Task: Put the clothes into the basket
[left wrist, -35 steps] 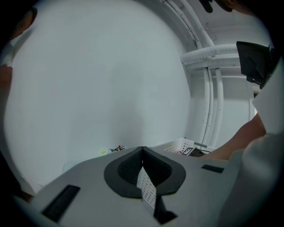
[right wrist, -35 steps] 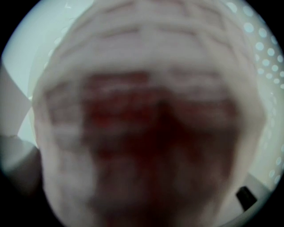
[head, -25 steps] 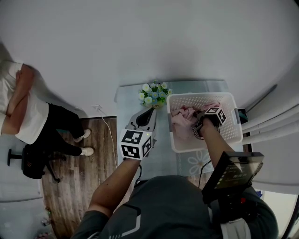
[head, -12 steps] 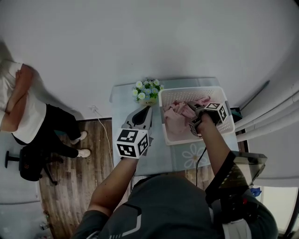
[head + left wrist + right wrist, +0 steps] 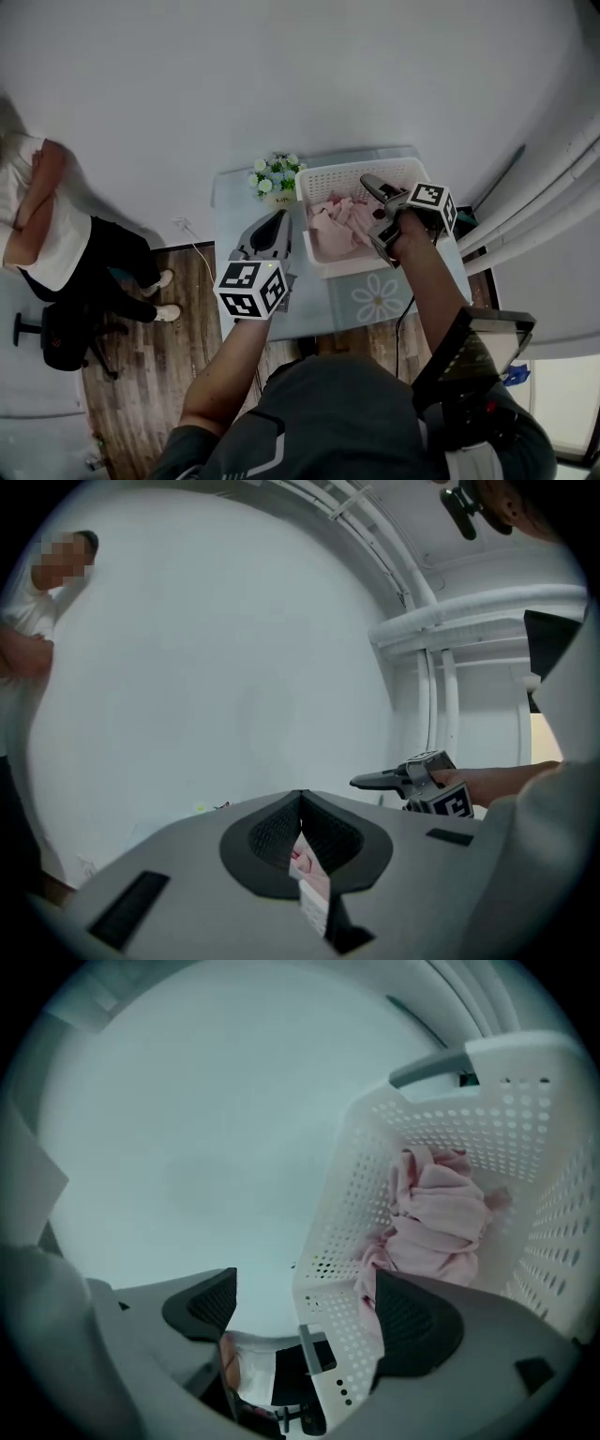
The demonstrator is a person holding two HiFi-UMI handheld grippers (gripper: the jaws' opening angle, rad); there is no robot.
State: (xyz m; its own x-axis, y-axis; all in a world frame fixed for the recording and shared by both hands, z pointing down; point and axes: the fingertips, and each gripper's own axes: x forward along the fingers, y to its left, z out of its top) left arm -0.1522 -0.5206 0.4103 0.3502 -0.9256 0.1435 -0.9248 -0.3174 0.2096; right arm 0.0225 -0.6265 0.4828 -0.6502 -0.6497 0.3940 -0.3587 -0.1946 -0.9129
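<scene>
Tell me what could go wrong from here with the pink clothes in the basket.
1. The right claw, whose jaws have just been opening and grip nothing, hangs close over the basket; a careless swing could catch its wall and drag it.
2. A shoved basket might topple the flowers beside its corner.
3. The pink clothes bunch near that claw, so a fold could snag and lift out.

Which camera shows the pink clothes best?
The right gripper view: the pink clothes look large, bunched inside the basket. The head view shows them small from above. The left gripper view misses them.
</scene>
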